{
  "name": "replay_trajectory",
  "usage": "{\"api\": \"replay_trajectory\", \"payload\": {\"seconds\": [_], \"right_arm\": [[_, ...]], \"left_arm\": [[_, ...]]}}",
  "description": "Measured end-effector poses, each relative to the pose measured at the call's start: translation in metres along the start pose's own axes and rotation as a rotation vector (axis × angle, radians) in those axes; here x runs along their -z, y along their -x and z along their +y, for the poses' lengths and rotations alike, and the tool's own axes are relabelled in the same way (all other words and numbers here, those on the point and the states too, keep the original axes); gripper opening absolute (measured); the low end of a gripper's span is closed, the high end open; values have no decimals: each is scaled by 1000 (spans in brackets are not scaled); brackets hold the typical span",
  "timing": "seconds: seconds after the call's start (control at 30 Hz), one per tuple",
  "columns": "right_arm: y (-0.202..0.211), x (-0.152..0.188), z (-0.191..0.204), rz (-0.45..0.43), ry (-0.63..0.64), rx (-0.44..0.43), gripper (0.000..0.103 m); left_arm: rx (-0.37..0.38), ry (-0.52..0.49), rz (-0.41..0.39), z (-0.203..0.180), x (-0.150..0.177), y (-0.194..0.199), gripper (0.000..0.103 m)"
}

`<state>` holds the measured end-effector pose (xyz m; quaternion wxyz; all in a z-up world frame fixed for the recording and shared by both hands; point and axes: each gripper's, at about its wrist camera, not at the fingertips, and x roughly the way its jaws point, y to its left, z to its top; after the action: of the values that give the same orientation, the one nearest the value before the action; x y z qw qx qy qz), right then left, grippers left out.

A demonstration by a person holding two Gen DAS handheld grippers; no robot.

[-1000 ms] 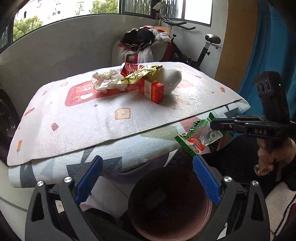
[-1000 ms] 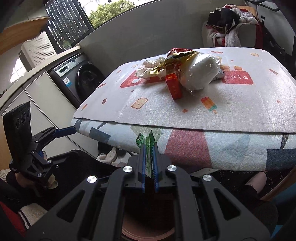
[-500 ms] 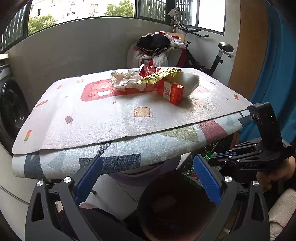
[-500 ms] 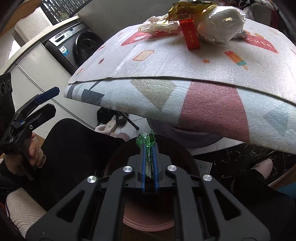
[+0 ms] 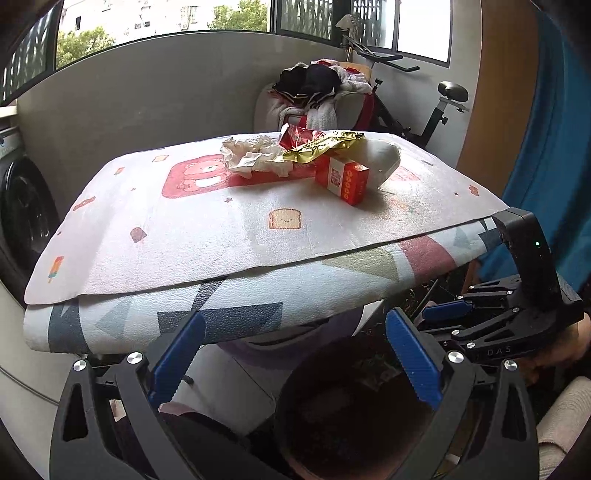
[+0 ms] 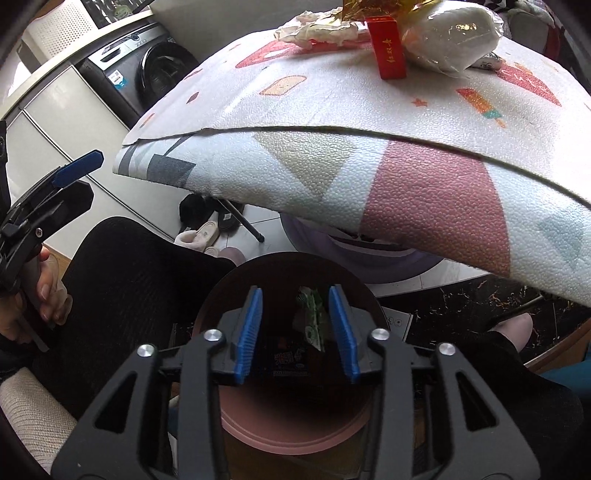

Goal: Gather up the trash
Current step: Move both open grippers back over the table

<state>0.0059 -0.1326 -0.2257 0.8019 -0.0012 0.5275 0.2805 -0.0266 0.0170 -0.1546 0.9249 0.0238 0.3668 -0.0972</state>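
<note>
My right gripper (image 6: 295,328) is open above the round pink trash bin (image 6: 295,439). A green snack wrapper (image 6: 312,317) is loose between its fingers, inside the bin's mouth. My left gripper (image 5: 291,354) is open and empty, beside the bin (image 5: 354,417) below the table edge. It also shows in the right wrist view (image 6: 70,177) at the left. On the table lie a red box (image 5: 343,179), crumpled white paper (image 5: 255,157), a gold wrapper (image 5: 321,147) and a white plastic bag (image 6: 454,33).
The table (image 5: 229,236) is covered by a patterned foam mat that overhangs the bin. A washing machine (image 6: 147,74) stands at the left. A chair piled with clothes (image 5: 314,88) and an exercise bike (image 5: 424,107) stand behind the table. Slippers (image 6: 203,229) lie on the floor.
My right gripper moved down over the bin and opened, letting go of the green wrapper. My left gripper has stayed open.
</note>
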Motion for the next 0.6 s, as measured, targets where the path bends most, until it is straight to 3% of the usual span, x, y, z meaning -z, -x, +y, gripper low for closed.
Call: {"api": "replay_trajectory", "payload": {"seconds": [0.17,0.27,0.6], "right_arm": [[3,0,2,-21,23,71,92],[4,0,1,-22,26,85,97],[14,-3,-12,-66,-37,69,97]], "left_arm": [[0,13,4,3,0,-1,96],[-4,20,9,4,0,-2,96],[-10,25,10,6,0,-4,96]]}}
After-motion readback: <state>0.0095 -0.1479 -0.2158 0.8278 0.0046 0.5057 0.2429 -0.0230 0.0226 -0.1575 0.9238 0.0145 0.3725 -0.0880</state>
